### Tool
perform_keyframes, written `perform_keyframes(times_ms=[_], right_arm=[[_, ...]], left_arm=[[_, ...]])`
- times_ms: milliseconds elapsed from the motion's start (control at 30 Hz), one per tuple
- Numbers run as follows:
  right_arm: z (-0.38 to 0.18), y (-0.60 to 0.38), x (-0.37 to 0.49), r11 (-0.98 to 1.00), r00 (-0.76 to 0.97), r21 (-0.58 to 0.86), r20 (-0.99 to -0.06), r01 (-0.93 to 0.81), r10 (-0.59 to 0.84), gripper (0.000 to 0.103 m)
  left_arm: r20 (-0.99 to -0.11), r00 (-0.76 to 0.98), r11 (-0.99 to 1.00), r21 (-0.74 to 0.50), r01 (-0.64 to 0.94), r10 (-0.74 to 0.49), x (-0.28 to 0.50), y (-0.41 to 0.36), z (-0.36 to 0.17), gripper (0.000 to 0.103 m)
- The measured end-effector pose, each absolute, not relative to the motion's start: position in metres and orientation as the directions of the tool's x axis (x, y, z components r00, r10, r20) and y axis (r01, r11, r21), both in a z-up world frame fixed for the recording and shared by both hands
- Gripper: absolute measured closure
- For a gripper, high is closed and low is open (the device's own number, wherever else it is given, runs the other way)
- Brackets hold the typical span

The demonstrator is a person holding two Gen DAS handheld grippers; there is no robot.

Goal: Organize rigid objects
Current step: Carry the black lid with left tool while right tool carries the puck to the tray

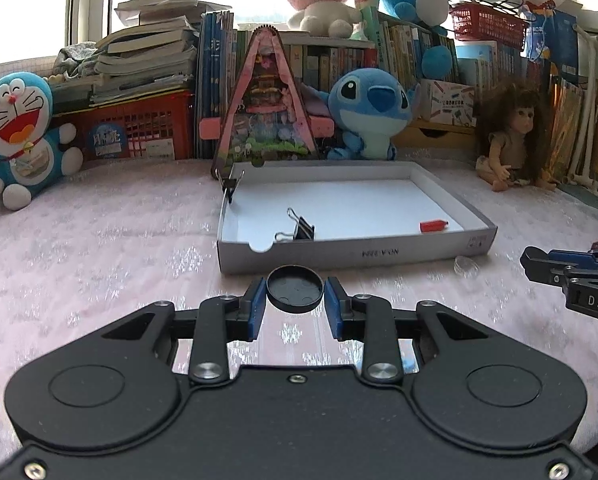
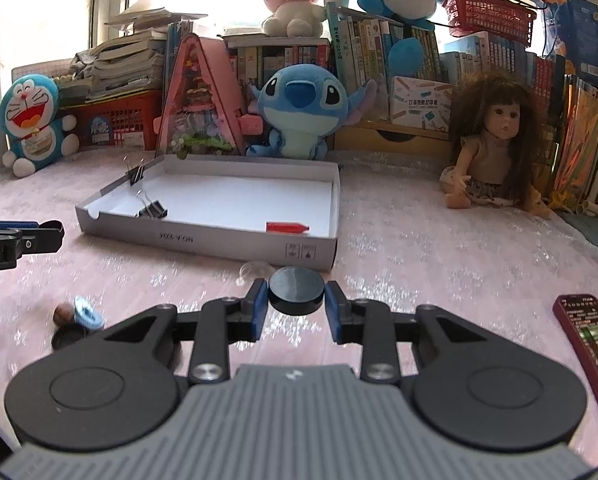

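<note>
My left gripper (image 1: 295,294) is shut on a black round lid (image 1: 295,289), held just above the pink cloth in front of the white box tray (image 1: 351,254). My right gripper (image 2: 296,294) is shut on a black round disc (image 2: 296,290), near the tray's front right corner (image 2: 323,254). In the tray lie a black binder clip (image 1: 301,229), a red pen cap (image 1: 433,225), and another binder clip (image 1: 230,188) clipped on the left wall. A clear round piece (image 2: 255,270) lies on the cloth by the tray.
A blue cap (image 2: 86,314), a brown ball (image 2: 63,314) and a black lid (image 2: 69,338) lie at left of the right gripper. A dark red remote (image 2: 593,356) lies at right. Plush toys, a doll (image 2: 495,152) and books line the back.
</note>
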State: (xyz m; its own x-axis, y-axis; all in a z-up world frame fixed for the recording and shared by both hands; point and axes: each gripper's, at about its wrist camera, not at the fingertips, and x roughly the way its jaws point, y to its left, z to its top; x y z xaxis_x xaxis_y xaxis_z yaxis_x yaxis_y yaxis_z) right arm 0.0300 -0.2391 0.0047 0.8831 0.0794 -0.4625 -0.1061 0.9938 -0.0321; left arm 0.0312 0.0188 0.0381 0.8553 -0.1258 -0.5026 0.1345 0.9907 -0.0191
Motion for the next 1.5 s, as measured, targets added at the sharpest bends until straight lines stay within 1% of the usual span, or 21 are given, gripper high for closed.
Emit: perform_keyframes(times_ms=[267,433,533,800,1233,1500], right_arm=[[0.015,-0.245,0.052,0.995,0.885,-0.009,-0.458,-0.096,0.081,0.068],[0.022,-0.251,0.071,0.994,0.879,0.025,-0.466,-0.105,0.104,0.068],[0.026,-0.253,0.085,0.993,0.874,0.043,-0.472,-0.107,0.115,0.068],[0.031,-0.253,0.13,0.988,0.851,0.084,-0.503,-0.128,0.153,0.067],[0.022,-0.247,0.209,0.973,0.762,0.181,-0.608,-0.144,0.225,0.067],[0.006,-0.238,0.232,0.979,0.733,0.157,-0.65,-0.128,0.2,0.067]], left_arm=[[-0.492,0.86,0.99,-0.047,0.132,-0.138,0.061,0.02,0.05,0.074],[-0.488,0.861,0.989,-0.077,0.124,-0.146,0.085,0.023,0.061,0.074],[-0.481,0.864,0.989,-0.075,0.128,-0.148,0.1,0.021,0.067,0.074],[-0.498,0.854,0.989,-0.092,0.119,-0.149,0.152,0.016,0.072,0.074],[-0.566,0.813,0.991,-0.085,0.108,-0.137,0.234,0.002,0.05,0.074],[-0.605,0.791,0.995,-0.04,0.09,-0.096,0.253,-0.009,0.027,0.074]])
